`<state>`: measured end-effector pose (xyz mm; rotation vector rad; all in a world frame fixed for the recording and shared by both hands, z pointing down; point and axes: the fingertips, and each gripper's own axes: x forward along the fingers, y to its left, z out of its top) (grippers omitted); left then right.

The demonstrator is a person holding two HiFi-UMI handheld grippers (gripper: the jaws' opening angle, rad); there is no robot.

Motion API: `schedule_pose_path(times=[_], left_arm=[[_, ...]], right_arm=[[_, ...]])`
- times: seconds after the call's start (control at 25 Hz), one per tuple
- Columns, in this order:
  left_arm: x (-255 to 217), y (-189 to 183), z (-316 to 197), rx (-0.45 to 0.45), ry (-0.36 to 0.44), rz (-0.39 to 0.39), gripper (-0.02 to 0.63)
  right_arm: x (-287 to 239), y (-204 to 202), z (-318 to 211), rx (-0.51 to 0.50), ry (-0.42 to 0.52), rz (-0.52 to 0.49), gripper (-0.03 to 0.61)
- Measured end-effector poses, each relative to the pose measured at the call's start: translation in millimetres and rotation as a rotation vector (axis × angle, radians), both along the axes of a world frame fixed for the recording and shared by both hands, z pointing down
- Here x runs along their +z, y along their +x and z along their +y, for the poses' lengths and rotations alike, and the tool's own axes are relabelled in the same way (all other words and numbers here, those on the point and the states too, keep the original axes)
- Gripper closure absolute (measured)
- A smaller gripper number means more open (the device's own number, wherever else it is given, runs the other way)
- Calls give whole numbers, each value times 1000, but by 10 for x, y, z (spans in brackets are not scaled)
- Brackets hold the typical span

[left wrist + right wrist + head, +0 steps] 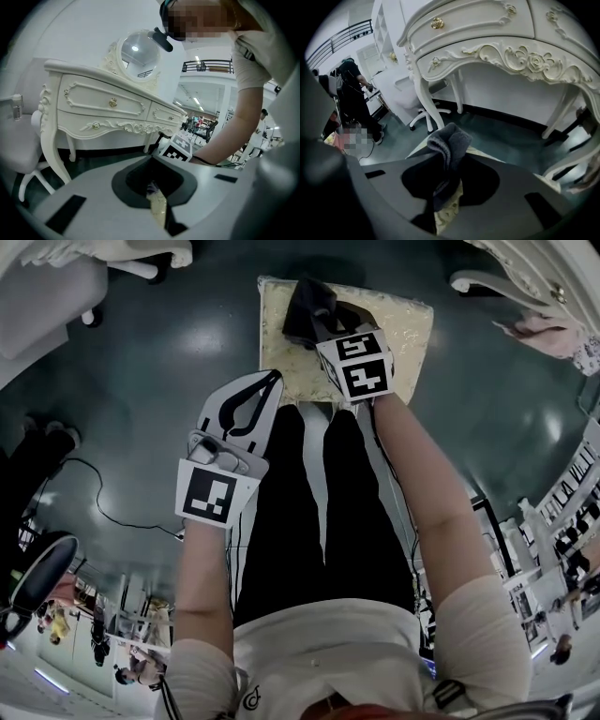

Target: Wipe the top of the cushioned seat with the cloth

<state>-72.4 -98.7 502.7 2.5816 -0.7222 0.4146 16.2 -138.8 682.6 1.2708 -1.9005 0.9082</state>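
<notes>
Right gripper [323, 322] pinches the dark grey cloth [302, 298] at the cushioned seat's [403, 334] far-left corner. The rest of the top lies rightward and nearer. Left gripper [273, 381] pressed together, empty, just off the seat's near edge.

Below me the dark green floor [169, 362] carries the cushioned seat [403, 334], its pale patterned top facing up. The dark cloth [305, 306] sits bunched on that top, near one corner. The white dressing table [487, 42] stands on the same floor, near the seat.
</notes>
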Motion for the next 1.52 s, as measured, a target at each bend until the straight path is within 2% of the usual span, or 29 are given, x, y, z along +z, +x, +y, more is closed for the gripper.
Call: schedule_pose_path(times=[0.68,1.08,1.4,1.52], left_arm=[[-28,751,272,8,0,-21,601],[-106,1342,554,13,18,14,601],[-171,1533,740,20,25,24,600],[-204,1496,813,25,26,23,601]], right_arm=[[19,1127,325,53,-18,36,488],[43,1778,558,45,-29,90,489],[20,2210,748,76,-79,193,495],[-140,2128,746,73,-40,167,499]])
